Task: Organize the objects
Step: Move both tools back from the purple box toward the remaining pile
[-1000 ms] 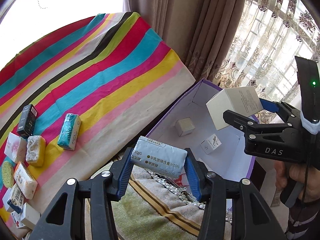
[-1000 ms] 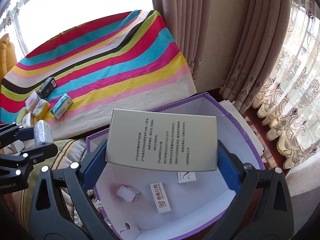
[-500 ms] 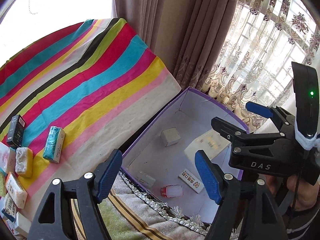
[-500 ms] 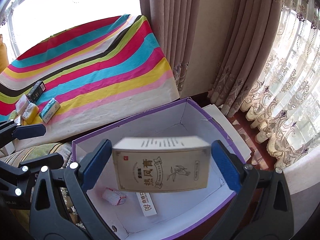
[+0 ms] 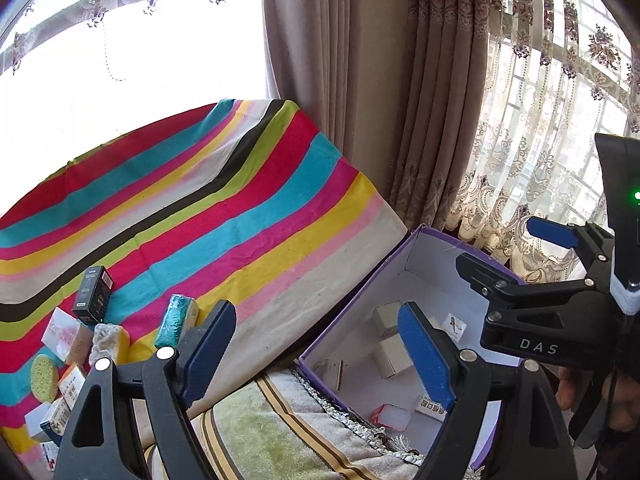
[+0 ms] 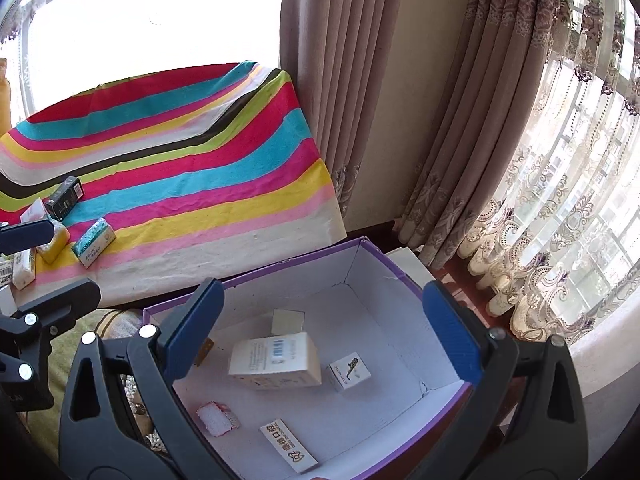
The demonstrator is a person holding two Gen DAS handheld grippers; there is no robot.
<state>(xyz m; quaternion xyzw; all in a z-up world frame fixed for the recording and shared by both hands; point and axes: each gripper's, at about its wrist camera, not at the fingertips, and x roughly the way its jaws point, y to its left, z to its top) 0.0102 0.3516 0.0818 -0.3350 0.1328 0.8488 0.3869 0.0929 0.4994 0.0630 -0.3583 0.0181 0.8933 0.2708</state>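
The left tongs [image 5: 320,344] are seen spread wide with nothing between the blue pads; their jaws have just been opening. The right tongs [image 6: 320,328] are likewise held wide and empty above the purple box [image 6: 256,276]. Inside the purple box, a large white carton [image 6: 276,360] is found lying near the middle, with a small cube box [image 6: 349,371] just beside it on the right and a beige cube [image 6: 286,321] behind it. A pink-wrapped packet [image 6: 218,418] and a flat orange-lettered box [image 6: 289,446] are seen toward the box's near wall. To the left of the purple box, a striped cloth [image 6: 180,176] is spread, on which a teal packet [image 6: 94,242], a black box [image 6: 64,198] and further small items are left. Behind the purple box, curtains [image 6: 440,120] are hung.
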